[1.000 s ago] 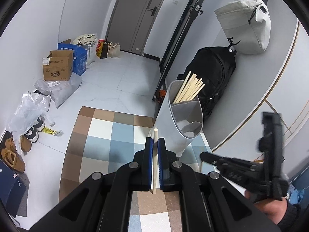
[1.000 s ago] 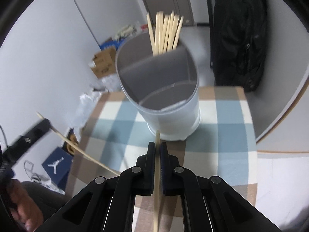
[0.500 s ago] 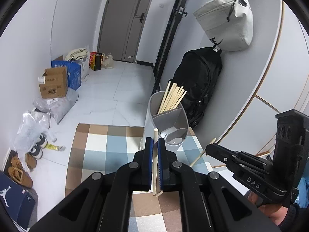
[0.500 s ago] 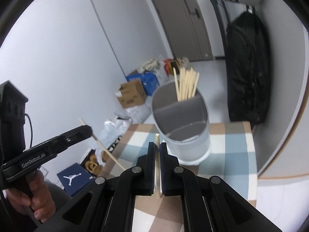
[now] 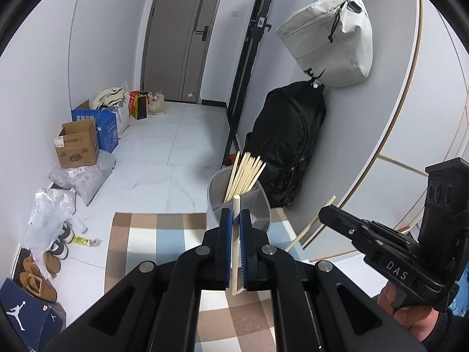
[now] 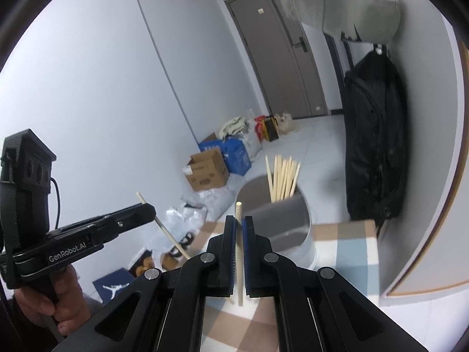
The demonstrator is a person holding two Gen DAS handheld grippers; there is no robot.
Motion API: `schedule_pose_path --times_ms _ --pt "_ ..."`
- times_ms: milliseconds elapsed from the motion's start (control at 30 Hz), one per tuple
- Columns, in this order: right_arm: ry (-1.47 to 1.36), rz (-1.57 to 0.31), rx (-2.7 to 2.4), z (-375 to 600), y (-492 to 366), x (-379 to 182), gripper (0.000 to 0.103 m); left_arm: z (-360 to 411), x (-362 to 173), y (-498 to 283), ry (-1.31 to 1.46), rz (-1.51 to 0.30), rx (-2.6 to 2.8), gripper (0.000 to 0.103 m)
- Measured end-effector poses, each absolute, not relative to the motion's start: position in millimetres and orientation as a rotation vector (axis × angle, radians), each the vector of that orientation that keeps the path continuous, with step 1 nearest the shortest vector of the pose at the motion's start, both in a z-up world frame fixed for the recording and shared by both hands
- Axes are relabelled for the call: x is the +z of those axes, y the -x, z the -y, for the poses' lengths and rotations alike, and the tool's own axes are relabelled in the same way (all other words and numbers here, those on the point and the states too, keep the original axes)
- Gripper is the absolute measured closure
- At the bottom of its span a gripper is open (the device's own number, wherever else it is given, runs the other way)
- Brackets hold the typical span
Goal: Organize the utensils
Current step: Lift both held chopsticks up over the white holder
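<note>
I'm gripping one chopstick in each hand right now. My left gripper (image 5: pixel 233 226) is pinching a pale wooden chopstick (image 5: pixel 235 243) between its blue pads, the stick standing nearly upright with its blunt tip poking above the fingers and its lower end hanging out below them. My right gripper (image 6: pixel 239 228) is doing the same with a second chopstick (image 6: pixel 239 252), jaws closed down narrow on it, tip rising just past the fingertips.

From the left camera I'm seeing my right gripper off to the side, its stick slanting down toward the checked cloth (image 5: pixel 152 234). From the right camera I'm seeing my left gripper likewise, its stick angling downward too.

Ahead of both, the grey utensil holder (image 5: pixel 217 193) is standing on the checked cloth, near the far edge. It's divided into compartments, and a bundle of chopsticks (image 5: pixel 244 176) is leaning in the far one, fanning out above the rim. The near compartment is looking bare from the right camera. Both of my sticks are hanging in the air, well short of the holder, touching neither it nor the cloth.

Behind the holder, a black backpack (image 5: pixel 288 146) is hanging against the wall under a pale bag (image 5: pixel 328 38).
</note>
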State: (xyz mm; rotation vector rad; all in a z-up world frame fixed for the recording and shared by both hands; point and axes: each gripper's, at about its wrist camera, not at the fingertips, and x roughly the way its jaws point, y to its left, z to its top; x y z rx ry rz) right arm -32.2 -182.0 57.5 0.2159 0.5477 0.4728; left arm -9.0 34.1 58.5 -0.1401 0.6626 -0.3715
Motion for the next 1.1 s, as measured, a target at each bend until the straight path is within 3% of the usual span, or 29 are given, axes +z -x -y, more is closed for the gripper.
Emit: schedule_pose_path --times_ms 600,1100 --pt "-0.19 -0.434 0.485 186 -29 138 0.099 -16 116 -47 0.047 -0.6 -0.386 0.102" --pt "-0.168 -0.438 0.473 178 -76 139 0.099 3 104 -83 -0.107 -0.609 -0.393 0.102"
